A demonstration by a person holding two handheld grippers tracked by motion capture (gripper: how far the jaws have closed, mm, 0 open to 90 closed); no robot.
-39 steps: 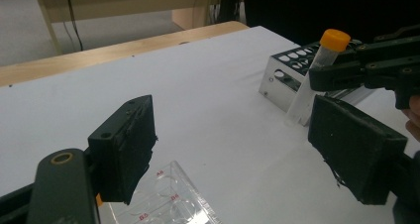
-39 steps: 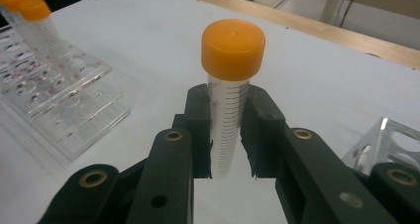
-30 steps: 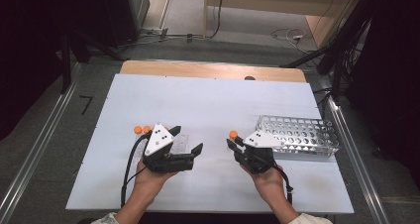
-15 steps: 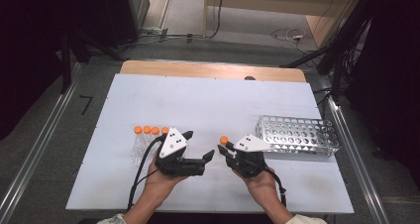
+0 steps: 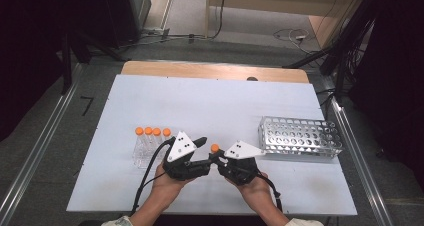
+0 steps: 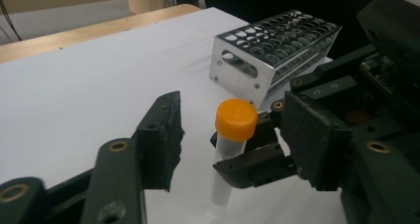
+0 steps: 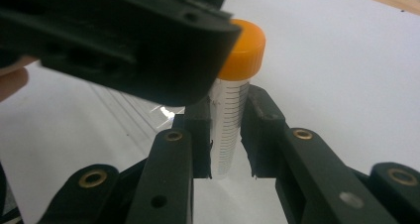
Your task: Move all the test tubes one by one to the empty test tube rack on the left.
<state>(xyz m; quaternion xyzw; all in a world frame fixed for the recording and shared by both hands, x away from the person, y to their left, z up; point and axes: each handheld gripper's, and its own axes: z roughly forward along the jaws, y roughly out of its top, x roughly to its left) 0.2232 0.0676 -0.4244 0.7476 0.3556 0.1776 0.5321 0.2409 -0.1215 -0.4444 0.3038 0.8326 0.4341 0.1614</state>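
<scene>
Both grippers have drawn together near the front edge of the table (image 5: 150, 93) since the earlier frame, uncovering four capped tubes (image 5: 151, 136) lying at the left.

Item: tube (image 6: 229, 149), orange cap, graduated body. We find it upright at the table's middle front, clamped low on its body by the right gripper (image 7: 225, 137), whose jaws press it from both sides.

Item: left gripper (image 6: 225, 130). Its jaws have just been closing and now stand on either side of the cap, which sits between them. We see a gap on the one side; whether the far pad touches we cannot tell, so we count it as not yet gripping.

Item: rack (image 5: 299, 136), metal, no tubes in it, well to the right.

Meaning, as we judge it: a handover or a cap twist is being set up.

Pose: both hands come in from below, palms low, grippers level and angled toward each other.
</scene>
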